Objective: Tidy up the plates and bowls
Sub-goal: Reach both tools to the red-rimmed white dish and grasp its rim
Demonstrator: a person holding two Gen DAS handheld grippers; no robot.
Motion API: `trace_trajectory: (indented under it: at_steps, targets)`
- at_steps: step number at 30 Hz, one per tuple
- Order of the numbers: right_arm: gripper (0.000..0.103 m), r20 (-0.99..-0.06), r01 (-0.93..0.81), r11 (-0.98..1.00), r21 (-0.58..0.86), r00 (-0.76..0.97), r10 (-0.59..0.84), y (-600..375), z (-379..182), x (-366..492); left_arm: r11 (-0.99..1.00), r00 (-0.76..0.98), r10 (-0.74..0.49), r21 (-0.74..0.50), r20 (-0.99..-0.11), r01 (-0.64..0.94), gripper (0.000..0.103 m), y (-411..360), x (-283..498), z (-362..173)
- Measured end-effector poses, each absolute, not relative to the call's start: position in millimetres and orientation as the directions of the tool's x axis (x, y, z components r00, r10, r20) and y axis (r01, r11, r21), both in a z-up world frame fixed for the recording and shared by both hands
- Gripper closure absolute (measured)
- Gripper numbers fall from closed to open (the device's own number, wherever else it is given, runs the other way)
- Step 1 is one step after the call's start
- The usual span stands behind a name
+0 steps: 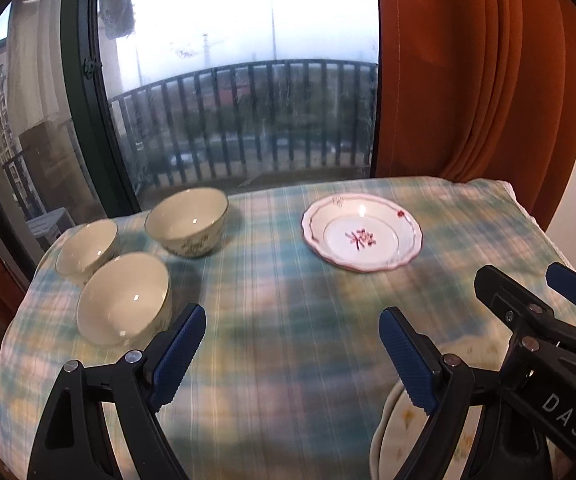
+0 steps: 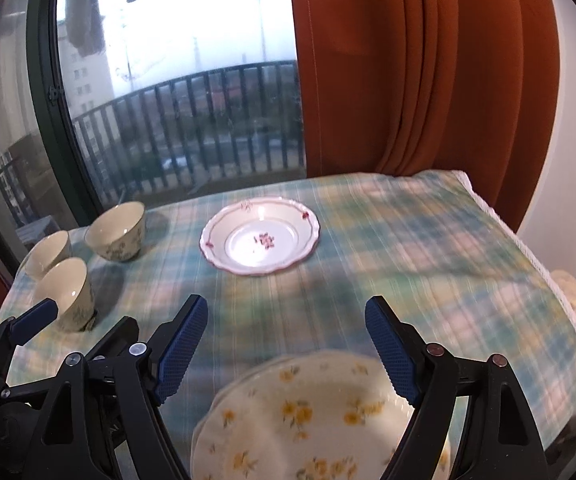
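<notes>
A table under a green-and-yellow checked cloth stands before a window with a dark balcony railing and a rust-orange curtain. Three cream bowls sit grouped at the cloth's far left: the nearest bowl just beside the left gripper's left finger, a second bowl touching it from behind, and a floral-sided bowl a little apart toward the window. A white scalloped plate with a pink rim and pink flower motif lies alone toward the far middle, well apart from the bowls.

The left gripper hangs above bare cloth with its blue-padded jaws spread wide, holding nothing. The right gripper is likewise spread apart – directly beneath it lies a stack of cream plates with yellow flowers, near the table's front edge, untouched by either pad.

The only readable writing is "DAS" in pale letters on the right gripper's black body, seen from the left wrist camera
</notes>
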State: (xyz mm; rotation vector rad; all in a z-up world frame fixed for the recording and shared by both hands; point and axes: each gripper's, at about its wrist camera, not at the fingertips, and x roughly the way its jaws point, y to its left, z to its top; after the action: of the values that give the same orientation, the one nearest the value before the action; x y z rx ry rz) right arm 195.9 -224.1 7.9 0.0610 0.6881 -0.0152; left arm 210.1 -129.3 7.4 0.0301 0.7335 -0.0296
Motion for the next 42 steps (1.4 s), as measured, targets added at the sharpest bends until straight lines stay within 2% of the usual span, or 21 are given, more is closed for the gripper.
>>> trace_trajectory:
  at_steps: [10,16,24,31,36,41,42]
  targets:
    - [0.011,-0.620,0.049,0.998,0.048,0.785,-0.009,-240,29,263,0.999,0.757,-0.006,-0.035,-0.653,-0.023,0.013,-143,277,23]
    - [0.011,-0.623,0.049,0.998,0.051,0.782,-0.006,-247,29,308,0.999,0.748,-0.001,-0.028,-0.664,-0.023,0.013,-150,322,17]
    - [0.011,-0.642,0.015,0.999,0.041,0.767,0.015,-247,-4,371,0.999,0.760,0.020,0.045,-0.650,0.013,0.013,-157,373,-13]
    - [0.012,-0.692,0.035,0.995,0.097,0.720,0.042,-251,-46,418,0.999,0.694,0.017,0.038,-0.720,0.016,0.016,-162,414,-56]
    - [0.013,-0.737,0.031,0.996,0.084,0.675,0.041,-249,-77,437,0.999,0.656,0.012,0.035,-0.754,0.022,0.021,-164,423,-80]
    - [0.021,-0.784,0.014,0.997,0.077,0.619,0.052,-249,-96,446,0.999,0.617,-0.023,0.004,-0.786,0.043,0.036,-167,426,-96]
    - [0.027,-0.794,0.011,0.997,0.078,0.605,0.056,-249,-99,448,0.999,0.606,-0.032,-0.005,-0.795,0.046,0.038,-167,426,-98]
